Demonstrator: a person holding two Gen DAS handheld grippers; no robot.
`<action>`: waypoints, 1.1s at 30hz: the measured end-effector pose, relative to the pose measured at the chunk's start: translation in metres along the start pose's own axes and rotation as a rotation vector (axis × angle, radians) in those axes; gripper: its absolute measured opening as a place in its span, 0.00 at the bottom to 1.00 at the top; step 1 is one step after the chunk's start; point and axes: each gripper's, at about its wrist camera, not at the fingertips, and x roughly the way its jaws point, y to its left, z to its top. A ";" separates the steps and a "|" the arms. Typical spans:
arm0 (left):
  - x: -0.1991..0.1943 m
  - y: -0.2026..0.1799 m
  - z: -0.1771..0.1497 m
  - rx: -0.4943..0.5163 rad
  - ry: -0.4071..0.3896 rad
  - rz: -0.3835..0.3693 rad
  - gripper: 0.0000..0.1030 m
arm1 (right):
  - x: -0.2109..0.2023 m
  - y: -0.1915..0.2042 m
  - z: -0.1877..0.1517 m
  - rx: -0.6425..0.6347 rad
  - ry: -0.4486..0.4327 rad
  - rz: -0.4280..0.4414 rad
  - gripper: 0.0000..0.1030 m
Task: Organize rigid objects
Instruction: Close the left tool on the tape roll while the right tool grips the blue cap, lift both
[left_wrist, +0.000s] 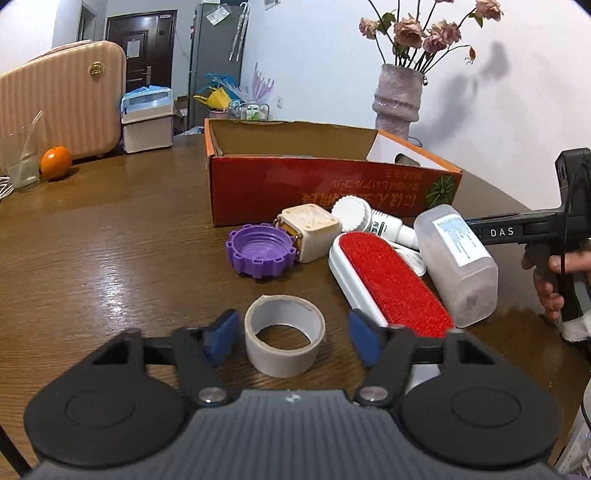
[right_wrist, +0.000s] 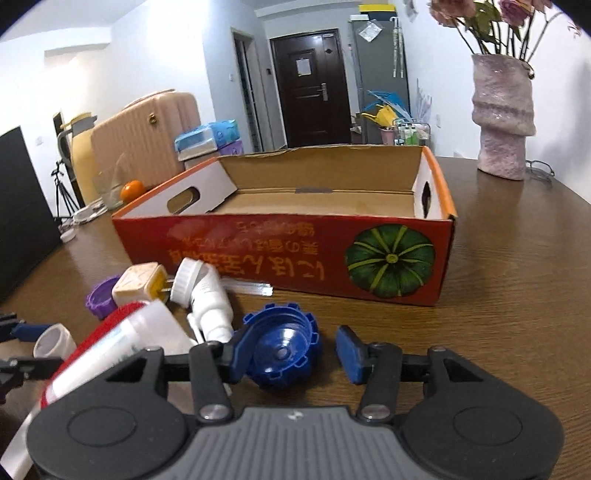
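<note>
An open red cardboard box (left_wrist: 332, 184) (right_wrist: 295, 254) stands on the wooden table. In front of it lie a purple cap (left_wrist: 260, 251), a beige plug adapter (left_wrist: 312, 230), a white bottle (left_wrist: 373, 221), a red lint brush (left_wrist: 391, 284), a clear plastic bottle (left_wrist: 456, 258) and a roll of tape (left_wrist: 284, 336). My left gripper (left_wrist: 291, 339) is open, with its fingers either side of the tape roll. My right gripper (right_wrist: 295, 354) is open around a blue cap (right_wrist: 284, 345), which lies on the table.
A pink vase with flowers (left_wrist: 399, 96) (right_wrist: 504, 114) stands behind the box. A pink suitcase (left_wrist: 62, 99), an orange (left_wrist: 55, 162), a glass (left_wrist: 22, 162) and a tissue box (left_wrist: 147, 122) stand at the far left. The right hand-held gripper body (left_wrist: 569, 229) shows at the right edge.
</note>
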 end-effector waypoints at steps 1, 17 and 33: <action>0.001 0.000 0.000 -0.003 0.003 0.009 0.47 | 0.001 0.001 0.000 -0.006 0.003 -0.003 0.49; -0.015 0.002 0.004 -0.015 -0.028 0.062 0.42 | -0.006 -0.004 0.005 0.031 -0.005 -0.036 0.08; -0.071 -0.016 0.049 0.002 -0.224 0.098 0.42 | -0.115 -0.014 0.026 0.000 -0.213 -0.185 0.08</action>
